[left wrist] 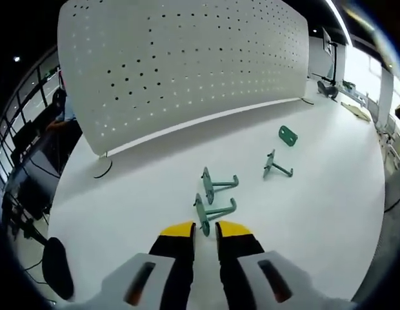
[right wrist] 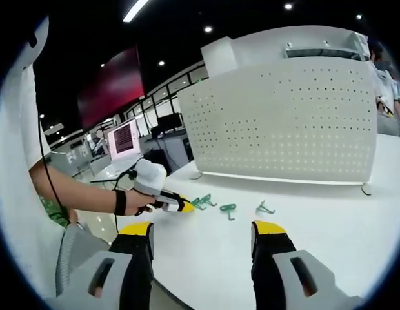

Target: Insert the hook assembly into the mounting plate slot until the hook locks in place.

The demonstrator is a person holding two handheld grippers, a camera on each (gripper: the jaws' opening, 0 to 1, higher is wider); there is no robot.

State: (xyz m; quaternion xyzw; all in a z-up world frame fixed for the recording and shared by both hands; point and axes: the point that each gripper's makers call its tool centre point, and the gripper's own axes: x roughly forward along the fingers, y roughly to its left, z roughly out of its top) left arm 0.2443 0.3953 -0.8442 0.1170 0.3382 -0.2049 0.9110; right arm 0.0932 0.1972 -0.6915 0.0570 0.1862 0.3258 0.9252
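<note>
three green hooks (left wrist: 216, 187) lie on a white table (left wrist: 142, 213) before a pegboard (left wrist: 180, 64); left fingers (left wrist: 205, 230) seemingly nearly closed, right fingers (right wrist: 203, 231) spread.

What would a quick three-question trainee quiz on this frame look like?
1. True or false: the right tongs are shut.
2. How many green pieces lie on the white table in the left gripper view? A two, B four, C seven.
3. What stands upright behind them?

Key: 1 false, the jaws stand wide apart. 2 B. 3 the perforated white panel.
</note>
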